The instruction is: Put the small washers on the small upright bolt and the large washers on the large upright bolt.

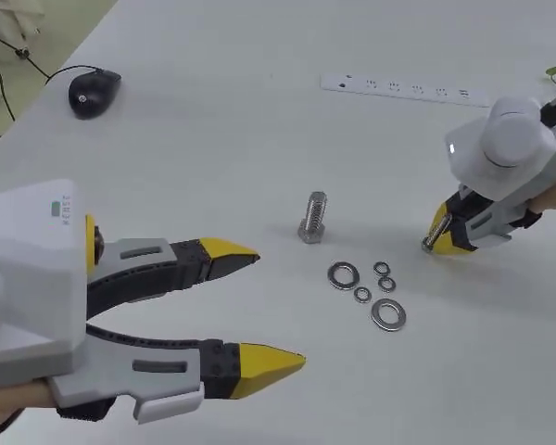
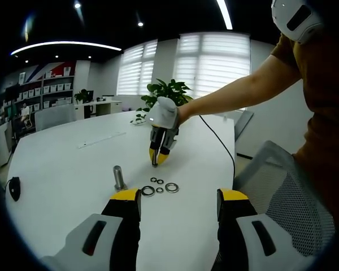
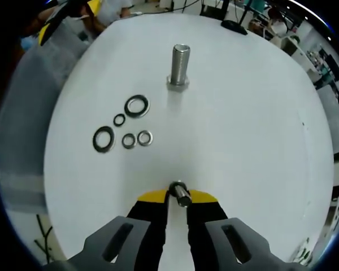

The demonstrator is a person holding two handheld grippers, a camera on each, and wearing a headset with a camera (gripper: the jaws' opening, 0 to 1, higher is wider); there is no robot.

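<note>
Right gripper (image 1: 442, 236) pinching the small bolt (image 3: 179, 193) low at the table (image 1: 213, 120), left gripper (image 1: 280, 308) jaws spread, large bolt (image 1: 313, 218) upright near loose washers (image 1: 343, 275)

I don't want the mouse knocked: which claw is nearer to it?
Left. The left claw, open, hangs on the same side as the mouse, short of it; the right claw, gripping a small bolt, is far off to the right.

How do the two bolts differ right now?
The large bolt stands free and upright, head down, on the table; the small bolt is clamped in the right gripper, tilted. The large bolt is clearly thicker than the small bolt. Both are silver metal.
</note>
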